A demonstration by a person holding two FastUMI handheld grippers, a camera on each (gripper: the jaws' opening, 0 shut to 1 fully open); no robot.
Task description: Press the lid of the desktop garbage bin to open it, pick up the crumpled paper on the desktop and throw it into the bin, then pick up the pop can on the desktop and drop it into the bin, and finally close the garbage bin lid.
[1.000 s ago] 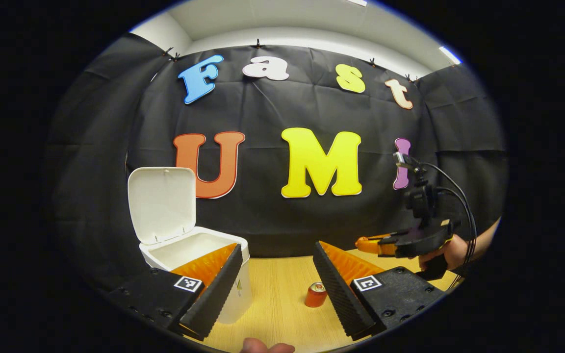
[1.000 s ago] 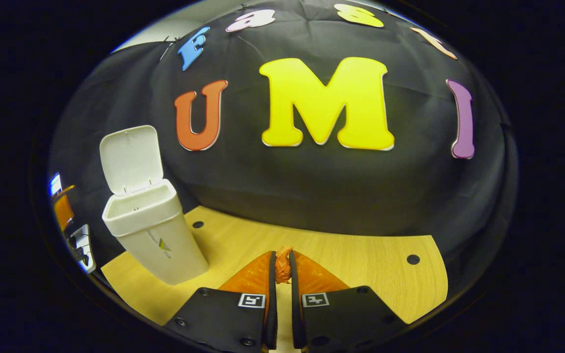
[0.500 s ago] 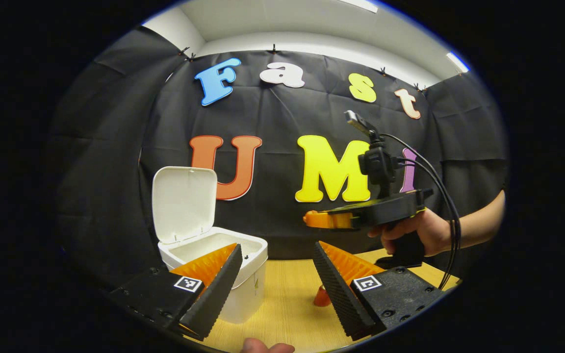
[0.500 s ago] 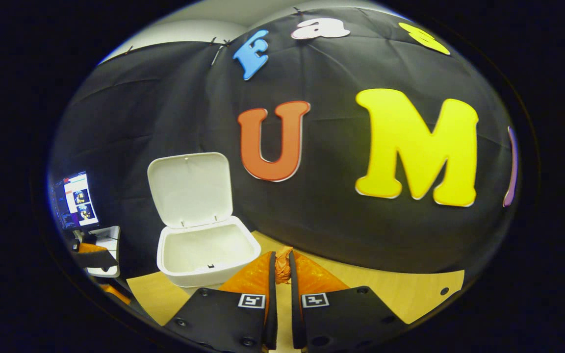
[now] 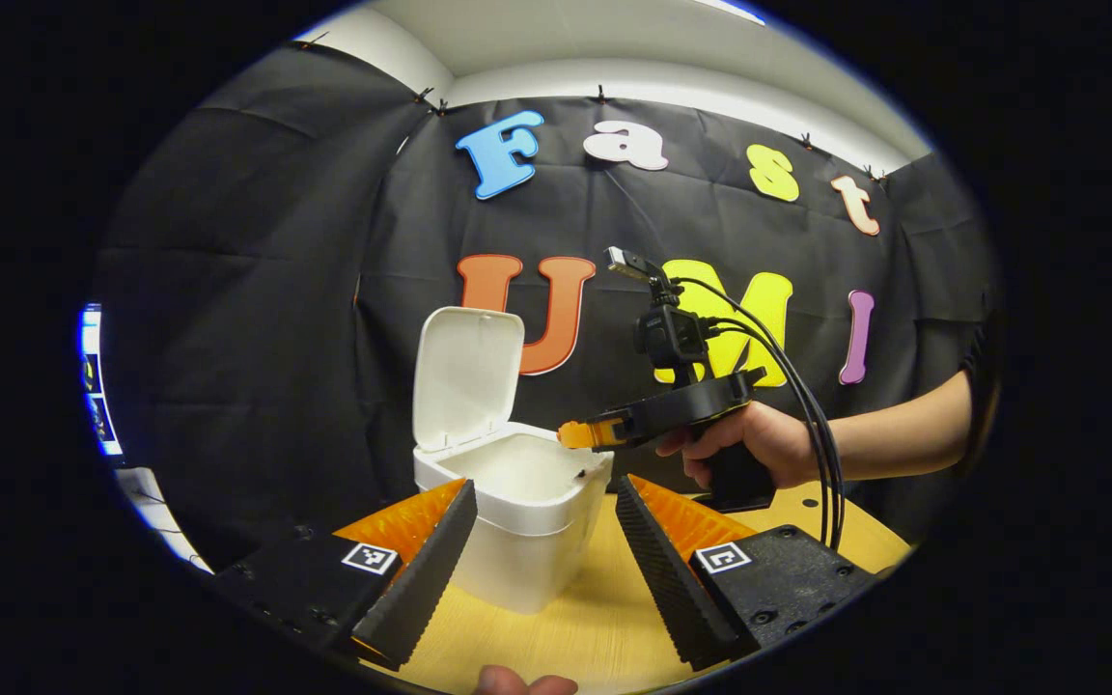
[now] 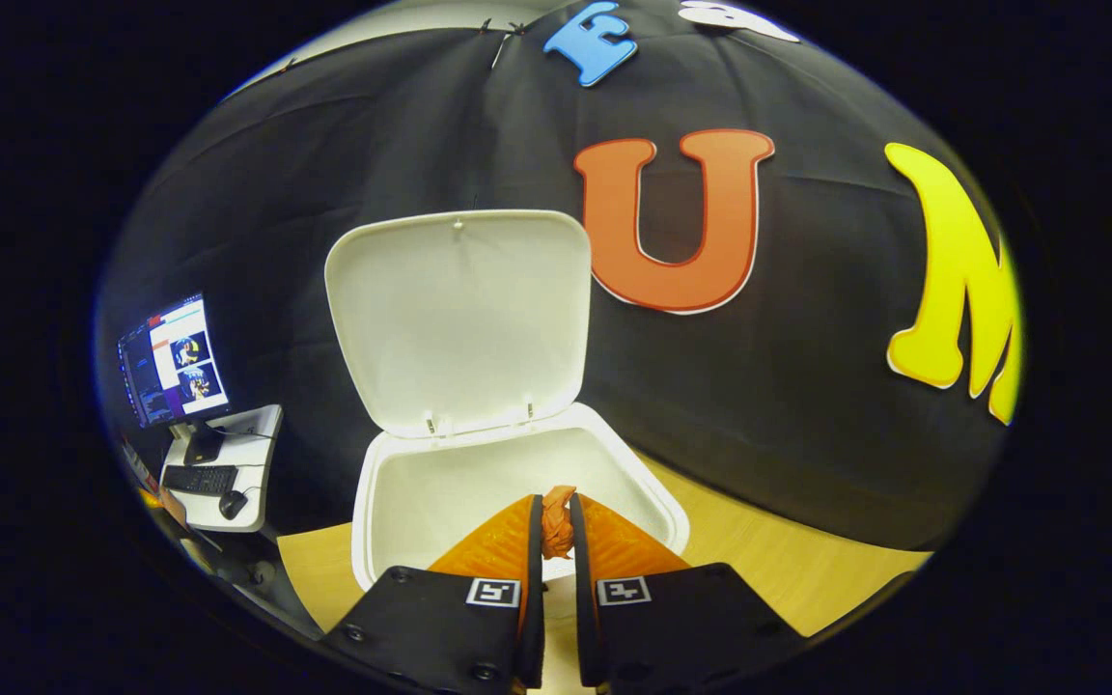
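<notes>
On wooden desktop [image 5: 556,637] before black cloth, lid-up bin [image 6: 517,483], right tongs [image 6: 556,526] pinching crumpled paper [image 6: 557,512], left tongs [image 5: 542,541] agape, empty.

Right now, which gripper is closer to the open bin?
The right gripper. Its fingers hold the crumpled paper over the bin. The left gripper sits back, open.

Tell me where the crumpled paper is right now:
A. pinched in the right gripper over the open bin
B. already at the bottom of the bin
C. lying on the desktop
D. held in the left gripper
A: the right gripper has both fingers closed on the crumpled paper, with its tips above the bin, whose lid stands open.
</notes>
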